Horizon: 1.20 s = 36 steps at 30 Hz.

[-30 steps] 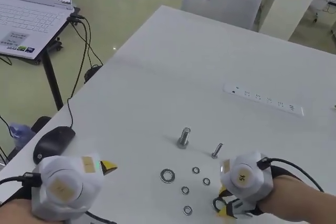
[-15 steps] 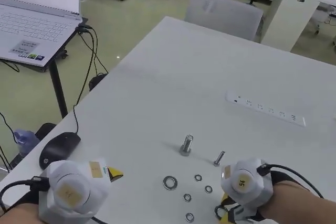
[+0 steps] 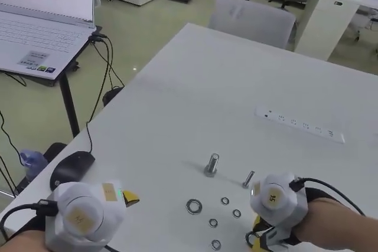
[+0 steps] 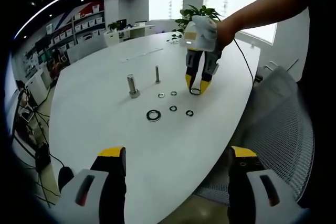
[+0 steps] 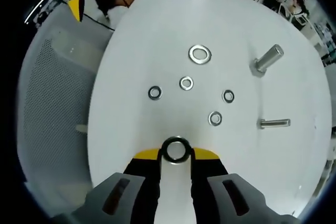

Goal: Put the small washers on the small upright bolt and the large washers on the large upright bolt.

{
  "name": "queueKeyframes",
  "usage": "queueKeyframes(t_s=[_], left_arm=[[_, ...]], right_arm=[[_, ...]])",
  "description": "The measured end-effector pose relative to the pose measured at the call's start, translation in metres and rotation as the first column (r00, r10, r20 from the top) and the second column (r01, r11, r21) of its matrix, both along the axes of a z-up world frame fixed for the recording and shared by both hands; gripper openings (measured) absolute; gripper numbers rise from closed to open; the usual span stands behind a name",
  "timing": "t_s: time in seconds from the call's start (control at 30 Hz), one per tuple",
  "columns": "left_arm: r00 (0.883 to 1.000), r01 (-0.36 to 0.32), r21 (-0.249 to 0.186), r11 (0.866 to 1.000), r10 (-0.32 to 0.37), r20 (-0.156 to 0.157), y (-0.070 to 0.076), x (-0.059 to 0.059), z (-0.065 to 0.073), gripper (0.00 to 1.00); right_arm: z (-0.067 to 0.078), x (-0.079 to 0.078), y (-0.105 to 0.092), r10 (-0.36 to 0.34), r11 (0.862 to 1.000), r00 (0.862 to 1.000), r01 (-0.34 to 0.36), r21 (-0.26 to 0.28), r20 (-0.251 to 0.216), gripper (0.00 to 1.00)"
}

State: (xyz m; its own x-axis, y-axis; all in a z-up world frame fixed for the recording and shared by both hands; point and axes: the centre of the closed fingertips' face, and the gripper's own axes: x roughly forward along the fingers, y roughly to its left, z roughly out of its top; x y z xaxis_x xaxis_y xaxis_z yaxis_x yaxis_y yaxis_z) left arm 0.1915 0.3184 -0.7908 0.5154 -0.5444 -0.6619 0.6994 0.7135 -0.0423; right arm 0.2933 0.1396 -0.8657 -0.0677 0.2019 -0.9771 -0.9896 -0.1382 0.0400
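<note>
The large upright bolt (image 3: 211, 164) and the small upright bolt (image 3: 248, 179) stand mid-table. A large washer (image 3: 194, 206) and several small washers (image 3: 225, 200) lie just in front of them. My right gripper (image 5: 176, 153) is shut on a second large washer (image 5: 176, 149), low over the table, nearer me than the small bolt (image 5: 274, 123) and large bolt (image 5: 268, 59). My left gripper (image 4: 177, 153) is open and holds nothing, near the table's front edge, well short of the loose large washer (image 4: 153, 115). One yellow fingertip (image 3: 130, 198) of it shows in the head view.
A white power strip (image 3: 299, 125) lies beyond the bolts. A black mouse (image 3: 71, 169) sits at the table's left edge, with a laptop (image 3: 35, 33) on a stand further left. A grey chair (image 3: 251, 13) stands at the far side, a mesh chair (image 4: 283, 129) at the near side.
The head camera has tilted up, so everything sits lower in the picture. Both grippers, the bolts and the washers have kept their places.
</note>
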Motion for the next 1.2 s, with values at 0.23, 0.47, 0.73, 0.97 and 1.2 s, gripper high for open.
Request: queueKeyframes(t_s=[0.23, 0.47, 0.73, 0.97, 1.2], left_arm=[[1.000, 0.010, 0.006, 1.000, -0.010, 0.007, -0.001, 0.000, 0.001, 0.79], [1.000, 0.014, 0.003, 1.000, -0.014, 0.011, -0.002, 0.003, 0.004, 0.79], [1.000, 0.022, 0.010, 1.000, -0.022, 0.012, -0.002, 0.004, 0.004, 0.79], [1.000, 0.025, 0.011, 1.000, -0.025, 0.011, -0.003, 0.007, 0.005, 0.79], [1.000, 0.026, 0.015, 1.000, -0.026, 0.004, -0.002, 0.006, 0.002, 0.79]], right_arm=[[0.022, 0.008, -0.001, -0.019, 1.000, 1.000, 0.019, -0.006, 0.002, 0.21], [0.047, 0.022, -0.005, -0.045, 0.999, 0.999, 0.045, -0.001, 0.016, 0.21], [0.067, 0.032, -0.005, -0.044, 0.999, 0.999, 0.044, -0.011, 0.031, 0.21], [0.083, 0.042, 0.002, -0.042, 0.999, 0.998, 0.042, 0.002, 0.050, 0.21], [0.088, 0.054, 0.007, -0.038, 0.999, 0.998, 0.038, -0.004, 0.054, 0.21]])
